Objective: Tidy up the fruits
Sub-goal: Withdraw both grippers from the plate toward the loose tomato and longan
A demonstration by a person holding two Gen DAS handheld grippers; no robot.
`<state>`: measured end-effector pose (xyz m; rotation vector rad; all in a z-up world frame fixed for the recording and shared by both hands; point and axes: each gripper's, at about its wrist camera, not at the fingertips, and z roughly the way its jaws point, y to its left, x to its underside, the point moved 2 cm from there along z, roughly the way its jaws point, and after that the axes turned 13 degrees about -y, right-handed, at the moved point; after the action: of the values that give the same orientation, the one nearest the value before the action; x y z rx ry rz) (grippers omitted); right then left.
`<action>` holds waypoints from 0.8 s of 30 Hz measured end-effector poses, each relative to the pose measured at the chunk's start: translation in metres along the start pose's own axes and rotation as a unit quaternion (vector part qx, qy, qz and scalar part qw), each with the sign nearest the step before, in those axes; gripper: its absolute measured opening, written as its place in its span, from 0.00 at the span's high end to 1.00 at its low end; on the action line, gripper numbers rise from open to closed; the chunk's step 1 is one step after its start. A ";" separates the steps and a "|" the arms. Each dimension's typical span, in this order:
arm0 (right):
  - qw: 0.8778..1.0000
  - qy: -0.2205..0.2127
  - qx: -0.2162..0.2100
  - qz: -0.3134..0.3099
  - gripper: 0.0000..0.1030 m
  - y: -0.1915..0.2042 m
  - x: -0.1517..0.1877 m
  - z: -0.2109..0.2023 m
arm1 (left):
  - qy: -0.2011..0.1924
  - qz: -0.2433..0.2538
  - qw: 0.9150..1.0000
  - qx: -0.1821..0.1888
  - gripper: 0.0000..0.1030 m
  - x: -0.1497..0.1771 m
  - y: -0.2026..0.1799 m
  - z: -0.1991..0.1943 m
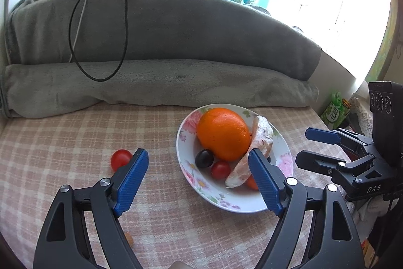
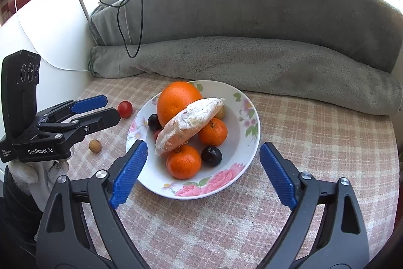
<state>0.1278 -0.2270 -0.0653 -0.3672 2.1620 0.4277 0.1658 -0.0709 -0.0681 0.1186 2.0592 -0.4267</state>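
A floral plate on the checked cloth holds a big orange, a white-skinned citrus wedge, two mandarins, dark plums and a cherry tomato. Another cherry tomato and a small brown longan lie on the cloth left of the plate. My left gripper is open at the plate's left side, holding nothing. My right gripper is open over the plate's near rim, also holding nothing.
A folded grey blanket runs along the back of the cloth, with black cables hanging over it. A green carton stands off the right edge. A white wall bounds the left. A gloved hand holds the left gripper.
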 end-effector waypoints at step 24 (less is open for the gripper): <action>0.999 -0.008 -0.032 0.036 0.10 0.015 -0.017 0.005 | -0.023 -0.006 0.999 -0.035 0.21 -0.001 0.025 -0.025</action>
<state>0.1347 -0.2092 -0.0517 -0.3199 2.1549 0.5393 0.1521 -0.0383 -0.0622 0.0532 2.0278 -0.3607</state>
